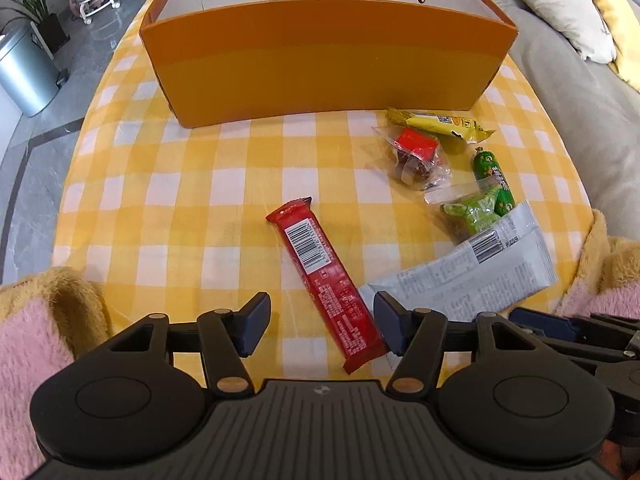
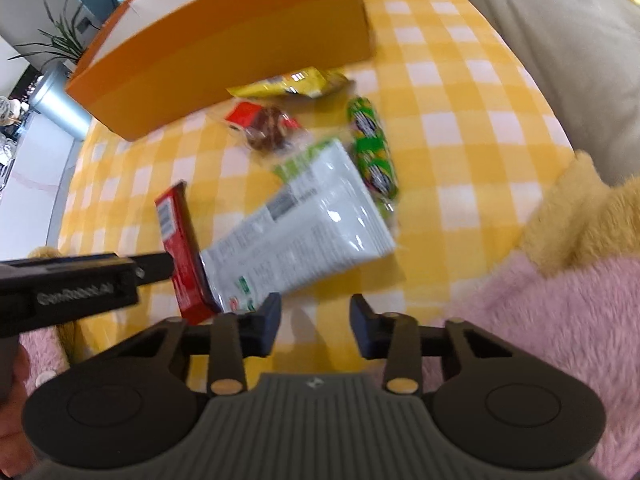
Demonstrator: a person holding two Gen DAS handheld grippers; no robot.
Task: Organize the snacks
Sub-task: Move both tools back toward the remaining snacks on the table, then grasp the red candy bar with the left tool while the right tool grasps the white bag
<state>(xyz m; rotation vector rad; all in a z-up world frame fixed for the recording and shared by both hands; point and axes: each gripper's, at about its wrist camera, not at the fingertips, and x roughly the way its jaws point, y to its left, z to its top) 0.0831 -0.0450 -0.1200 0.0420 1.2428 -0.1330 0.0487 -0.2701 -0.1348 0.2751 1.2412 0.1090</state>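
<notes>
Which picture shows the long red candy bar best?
The left wrist view: the long red foil snack bar lies sharp and whole on the yellow checked tablecloth, barcode up. In the right wrist view it is blurred, and the other tool's black arm crosses it.

The open box (image 1: 320, 60) stood at twelve o'clock on the cloth-covered bench (image 1: 180, 200), and the long snack bar (image 1: 324, 280) lay at the centre, one end reaching down between the left tongs (image 1: 320, 328). From one to three o'clock the small snacks lay clustered: a wrapped bar (image 1: 440, 122) just before the box, a clear packet (image 1: 416, 156) below it, two small packs (image 1: 486, 196) nearer, with the flat pouch (image 1: 472, 276) at four o'clock, touching the long bar.
</notes>
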